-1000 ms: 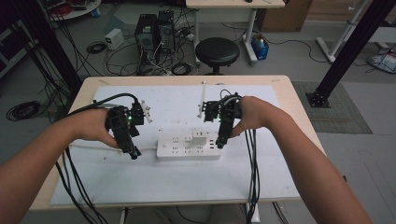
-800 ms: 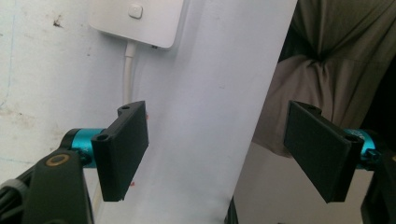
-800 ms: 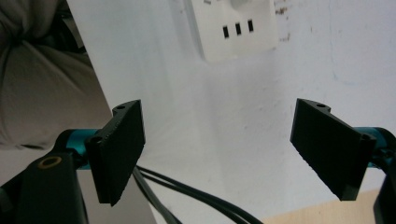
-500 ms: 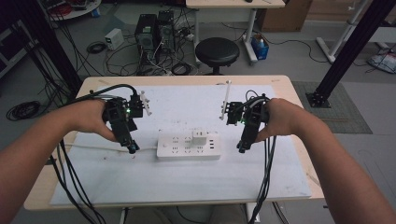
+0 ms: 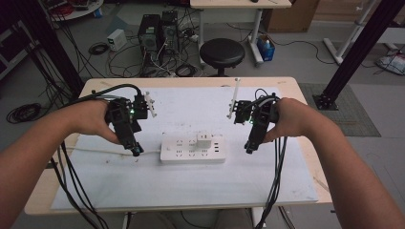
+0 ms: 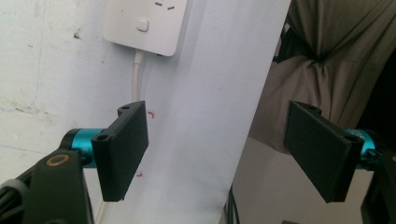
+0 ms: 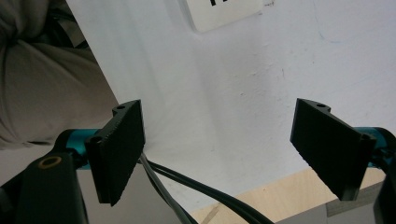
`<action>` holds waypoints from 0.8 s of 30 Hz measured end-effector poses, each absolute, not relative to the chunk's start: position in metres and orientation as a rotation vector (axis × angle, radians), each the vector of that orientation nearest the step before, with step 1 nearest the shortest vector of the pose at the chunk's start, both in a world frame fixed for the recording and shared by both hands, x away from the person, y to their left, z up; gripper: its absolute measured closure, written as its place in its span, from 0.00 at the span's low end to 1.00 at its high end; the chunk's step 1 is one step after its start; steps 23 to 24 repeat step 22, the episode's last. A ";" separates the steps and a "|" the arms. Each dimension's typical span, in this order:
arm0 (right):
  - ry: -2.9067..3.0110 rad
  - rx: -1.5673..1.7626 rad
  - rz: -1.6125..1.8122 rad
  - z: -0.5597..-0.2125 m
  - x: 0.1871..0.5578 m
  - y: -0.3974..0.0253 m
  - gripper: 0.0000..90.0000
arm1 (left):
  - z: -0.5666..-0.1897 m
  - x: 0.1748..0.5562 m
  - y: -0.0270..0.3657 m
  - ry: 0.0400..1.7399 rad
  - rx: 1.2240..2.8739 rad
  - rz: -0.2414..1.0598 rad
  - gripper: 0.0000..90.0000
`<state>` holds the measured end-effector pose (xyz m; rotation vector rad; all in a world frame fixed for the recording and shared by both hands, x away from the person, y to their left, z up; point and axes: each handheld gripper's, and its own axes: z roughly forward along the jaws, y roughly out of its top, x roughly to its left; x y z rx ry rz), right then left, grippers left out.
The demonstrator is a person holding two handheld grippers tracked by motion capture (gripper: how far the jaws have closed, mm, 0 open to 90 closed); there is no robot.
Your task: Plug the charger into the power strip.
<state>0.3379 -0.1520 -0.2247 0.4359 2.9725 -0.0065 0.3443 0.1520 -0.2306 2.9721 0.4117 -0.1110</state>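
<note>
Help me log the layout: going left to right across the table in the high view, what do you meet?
Left hand → left gripper → power strip with a white plug in it → right gripper → right hand.

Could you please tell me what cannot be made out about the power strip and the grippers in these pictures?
- Power strip: cut off by the top edge in both gripper views; a corner shows there.
- Adapter: high view, too small to tell how deep it sits.
- Cord: high view, its far end is hidden under the left hand.
- Left gripper, right gripper: high view, jaw gaps too small.
</note>
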 end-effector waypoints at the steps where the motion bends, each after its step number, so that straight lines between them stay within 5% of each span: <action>1: 2.970 0.441 0.004 -0.226 0.337 -0.151 0.19 | -0.231 0.344 0.151 0.412 2.972 -0.117 0.25; 24: 2.977 0.445 -0.025 -0.226 0.337 -0.152 0.19 | -0.230 0.344 0.150 0.413 2.967 -0.107 0.25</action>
